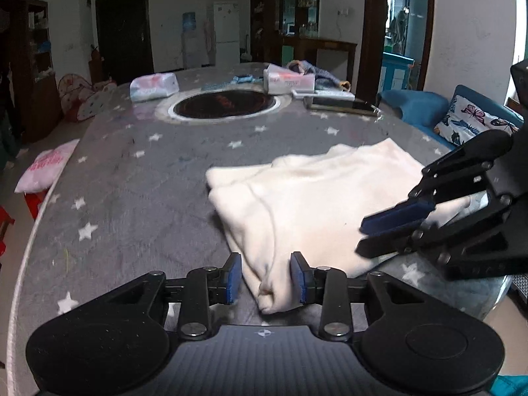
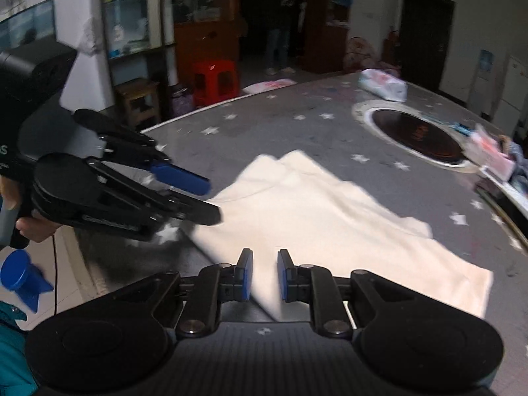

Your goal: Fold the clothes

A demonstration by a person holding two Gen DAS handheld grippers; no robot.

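A cream garment (image 1: 307,198) lies folded on the grey star-patterned table (image 1: 148,171); it also shows in the right wrist view (image 2: 313,211). My left gripper (image 1: 265,279) is open, its blue pads either side of the garment's near corner, which bunches between them. My right gripper (image 2: 265,275) is open over the garment's near edge, with cloth showing between the pads. In the left wrist view the right gripper (image 1: 386,234) sits at the garment's right edge. In the right wrist view the left gripper (image 2: 208,199) sits at its left edge.
A round dark inset (image 1: 224,104) sits mid-table. Behind it lie a plastic bag (image 1: 153,87), boxes and cloths (image 1: 290,81). A pink bag (image 1: 46,168) lies off the left edge. A blue sofa (image 1: 462,115) stands right. A red stool (image 2: 216,81) stands beyond the table.
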